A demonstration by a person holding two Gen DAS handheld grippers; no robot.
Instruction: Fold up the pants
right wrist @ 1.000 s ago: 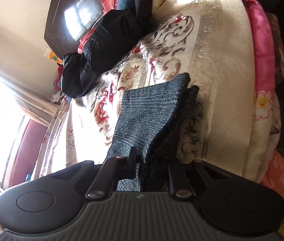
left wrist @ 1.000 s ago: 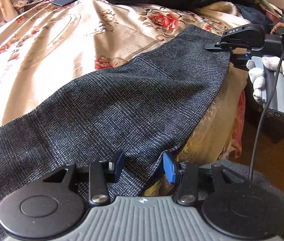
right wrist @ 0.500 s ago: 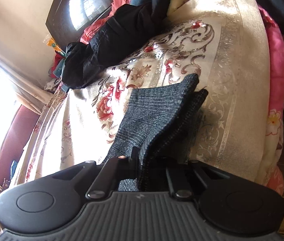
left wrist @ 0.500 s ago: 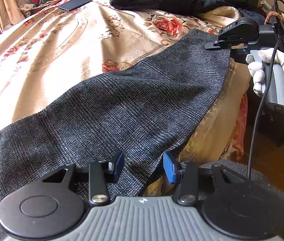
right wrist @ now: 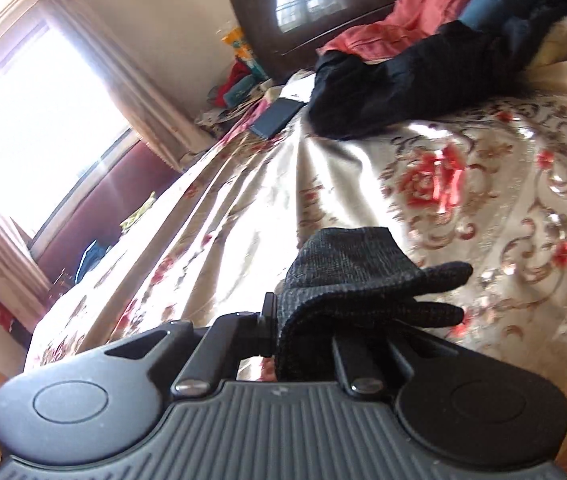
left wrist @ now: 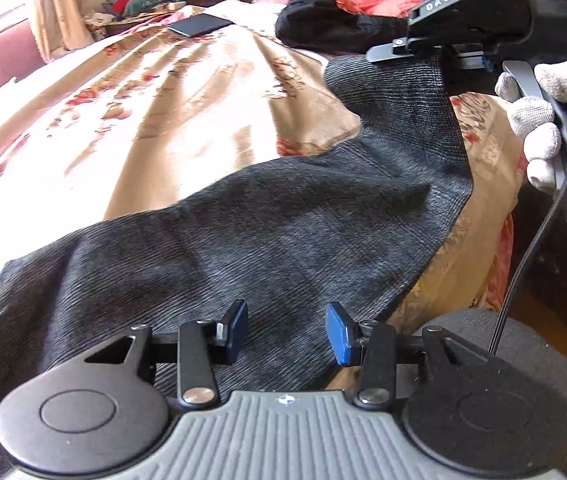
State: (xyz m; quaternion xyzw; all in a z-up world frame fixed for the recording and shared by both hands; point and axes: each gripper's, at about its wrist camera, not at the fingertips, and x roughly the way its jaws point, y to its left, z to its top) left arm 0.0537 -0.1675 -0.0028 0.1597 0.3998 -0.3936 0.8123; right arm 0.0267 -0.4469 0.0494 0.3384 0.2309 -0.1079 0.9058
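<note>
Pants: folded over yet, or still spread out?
Mostly spread: the pants lie long across the bed; only the far end is lifted, pinched in the right gripper. Left gripper open.

Strong daylight pours from the window [right wrist: 39, 120] at upper left, blown out white. Glare whitens the bedspread [left wrist: 95, 136] in the left half of the frame. Fisheye bends the edges; slight motion blur softens both views.

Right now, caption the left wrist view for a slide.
Open left gripper hovers over grey pants on floral bedspread; right gripper lifts the far end.
</note>
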